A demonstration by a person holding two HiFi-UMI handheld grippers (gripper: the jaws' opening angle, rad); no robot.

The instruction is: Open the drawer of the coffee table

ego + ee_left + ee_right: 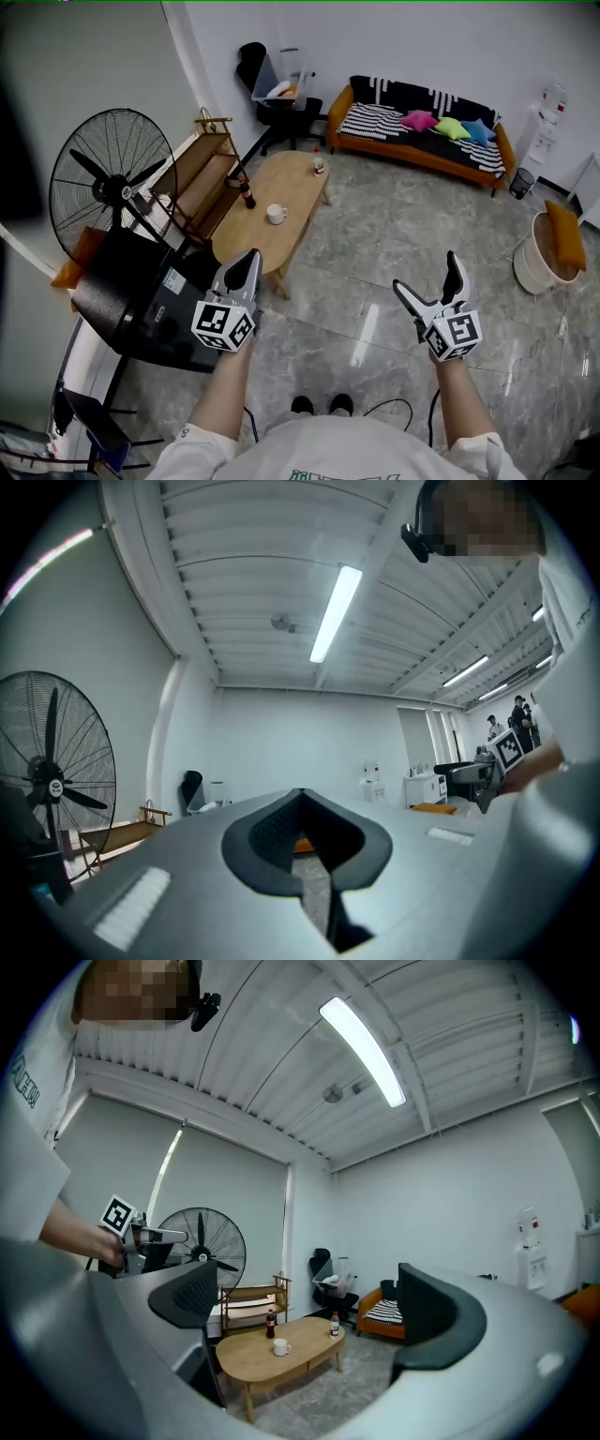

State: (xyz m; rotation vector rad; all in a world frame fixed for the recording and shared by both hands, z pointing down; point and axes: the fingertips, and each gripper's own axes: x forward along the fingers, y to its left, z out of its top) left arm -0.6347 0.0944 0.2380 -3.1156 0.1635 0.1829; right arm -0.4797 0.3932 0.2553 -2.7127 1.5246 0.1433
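- My left grey hand-held gripper (247,261) points forward, its jaws pressed together with nothing between them.
- My right grey hand-held gripper (429,274) holds its jaws spread wide and empty.
- My bare left forearm (221,389) and bare right forearm (461,403) reach out ahead.

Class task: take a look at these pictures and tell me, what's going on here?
A person stands holding a gripper in each hand. The left gripper has its jaws together; the right gripper has them wide apart, with nothing between. The coffee table, bearing a cup and two bottles, lies ahead, and neither gripper touches it.
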